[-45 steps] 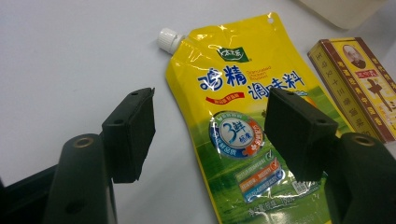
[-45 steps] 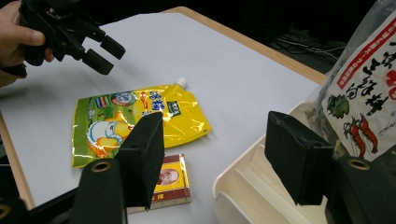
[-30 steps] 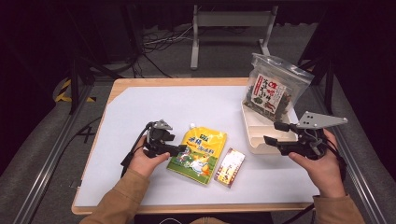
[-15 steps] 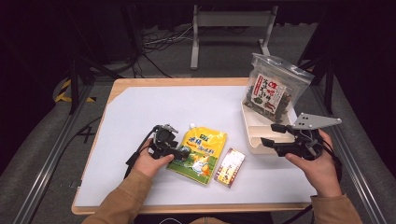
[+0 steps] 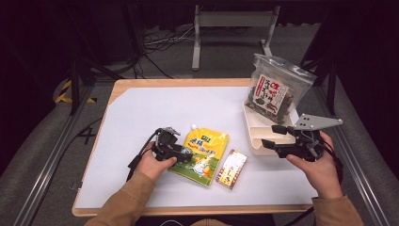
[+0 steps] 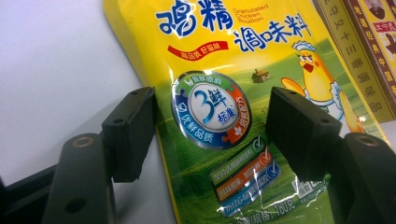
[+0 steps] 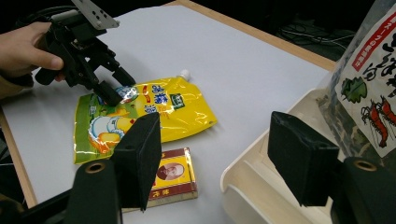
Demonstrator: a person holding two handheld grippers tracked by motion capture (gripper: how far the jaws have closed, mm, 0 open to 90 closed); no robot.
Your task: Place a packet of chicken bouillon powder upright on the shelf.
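Observation:
A yellow and green spouted pouch [image 5: 207, 150] of chicken bouillon lies flat near the table's front. My left gripper [image 5: 186, 155] is low over the pouch's left edge. In the left gripper view the pouch [image 6: 219, 107] runs under my left gripper [image 6: 210, 102], whose jaws stand wide apart, one over the white table and one over the pouch. They have just been closing a little, with the pouch's edge between them and no pad pressing on it. My right gripper [image 5: 272, 135] is open with nothing in it, at the front left corner of a white tray [image 5: 254, 141].
A small red and yellow box [image 5: 231, 168] lies just right of the pouch. A clear bag [image 5: 275, 92] of dried food leans upright in the tray's far end. The right gripper view shows the tray [image 7: 252, 177], the bag [image 7: 369, 93], the box [image 7: 173, 179] and the left gripper [image 7: 112, 86].
My left gripper has moved a little to the right, onto the pouch's left edge. The right hand has stayed where it was.

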